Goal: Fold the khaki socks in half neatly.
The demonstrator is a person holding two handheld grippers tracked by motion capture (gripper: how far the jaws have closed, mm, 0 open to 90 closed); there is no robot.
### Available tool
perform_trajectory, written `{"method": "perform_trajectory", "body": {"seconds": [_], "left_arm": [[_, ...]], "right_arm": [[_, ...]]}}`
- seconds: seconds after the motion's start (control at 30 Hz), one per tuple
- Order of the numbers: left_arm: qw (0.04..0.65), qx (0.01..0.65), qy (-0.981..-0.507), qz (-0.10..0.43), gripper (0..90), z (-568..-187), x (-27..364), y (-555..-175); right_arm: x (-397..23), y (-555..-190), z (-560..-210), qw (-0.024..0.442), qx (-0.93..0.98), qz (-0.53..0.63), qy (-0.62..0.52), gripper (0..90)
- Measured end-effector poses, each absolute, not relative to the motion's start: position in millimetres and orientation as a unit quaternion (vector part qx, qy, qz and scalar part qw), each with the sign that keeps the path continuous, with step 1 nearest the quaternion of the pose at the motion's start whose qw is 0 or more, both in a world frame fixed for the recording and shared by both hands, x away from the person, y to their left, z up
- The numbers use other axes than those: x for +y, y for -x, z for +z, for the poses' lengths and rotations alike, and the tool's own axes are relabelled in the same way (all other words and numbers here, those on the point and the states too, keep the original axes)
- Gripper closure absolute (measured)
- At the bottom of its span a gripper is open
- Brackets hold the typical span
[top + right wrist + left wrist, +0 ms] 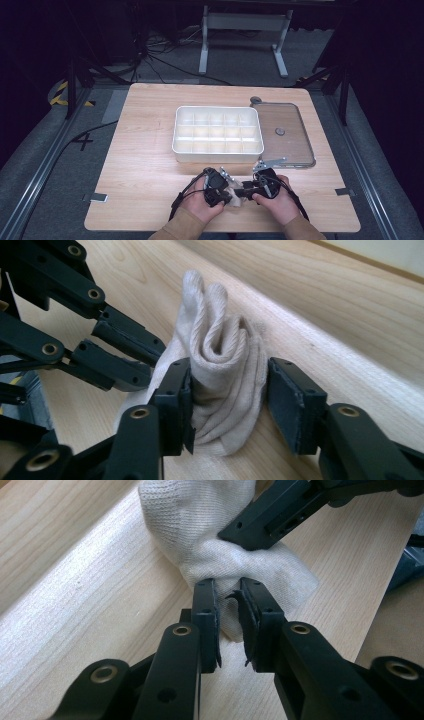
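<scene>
High view: lying at the near edge of the wooden table (150, 130), a small pale sock (235, 202), sitting between the left gripper (223, 196) and the right gripper (246, 191), both pointing inward at it. Waiting just beyond, a white divided box (218, 150) with bare compartments; resting beside that, a clear lid (286, 134).

Left gripper view: pinching a thin fold at the end of the sock (210, 535), jaws nearly together with knit cloth caught between them. Reaching in from above, the right gripper (280, 515), touching the bundle.

Right gripper view: straddling the rolled sock (222, 375), jaws spread a little wider than the roll, one pad touching its side, the other standing just clear. Gripping the far side of the roll, the left gripper (135, 360).

Judging by this: rolling or folding the sock into a tight bundle, probably for a compartment. Calling next for closing the right jaws squarely on the roll, keeping it from unwinding, then lifting toward the box.
</scene>
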State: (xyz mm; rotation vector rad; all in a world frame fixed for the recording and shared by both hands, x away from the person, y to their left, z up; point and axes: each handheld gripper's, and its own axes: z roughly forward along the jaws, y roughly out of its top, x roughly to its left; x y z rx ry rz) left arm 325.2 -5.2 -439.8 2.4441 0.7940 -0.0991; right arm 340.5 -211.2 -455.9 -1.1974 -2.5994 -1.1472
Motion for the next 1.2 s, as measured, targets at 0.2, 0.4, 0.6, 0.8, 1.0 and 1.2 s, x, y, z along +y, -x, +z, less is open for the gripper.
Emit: {"method": "perform_trajectory", "body": {"seconds": [0.2, 0.4, 0.6, 0.8, 1.0, 1.2], "left_arm": [[0.279, 0.295, -0.913, -0.036, 77.4, -439.3, -5.0, -325.0], [0.278, 0.295, -0.913, -0.041, 77.2, -438.9, -5.0, -325.0], [0.283, 0.289, -0.913, -0.044, 76.4, -437.9, -4.1, -326.2], [0.293, 0.296, -0.908, -0.042, 75.6, -434.9, 1.3, -327.8], [0.300, 0.303, -0.904, -0.041, 75.2, -432.0, 8.7, -330.1], [0.302, 0.312, -0.900, -0.043, 75.1, -427.5, 17.1, -332.7]], "right_arm": [[-210.6, -339.9, -454.7, 0.040, -0.845, -0.377, 0.377, 68.5], [-210.3, -336.2, -449.0, 0.026, -0.850, -0.378, 0.366, 75.4], [-214.2, -334.7, -442.4, 0.020, -0.852, -0.380, 0.360, 76.2], [-217.3, -333.5, -434.2, 0.009, -0.857, -0.376, 0.352, 76.4], [-220.7, -333.3, -427.6, 0.000, -0.858, -0.377, 0.349, 76.5], [-224.6, -332.9, -421.2, -0.004, -0.854, -0.385, 0.350, 76.5]]}}
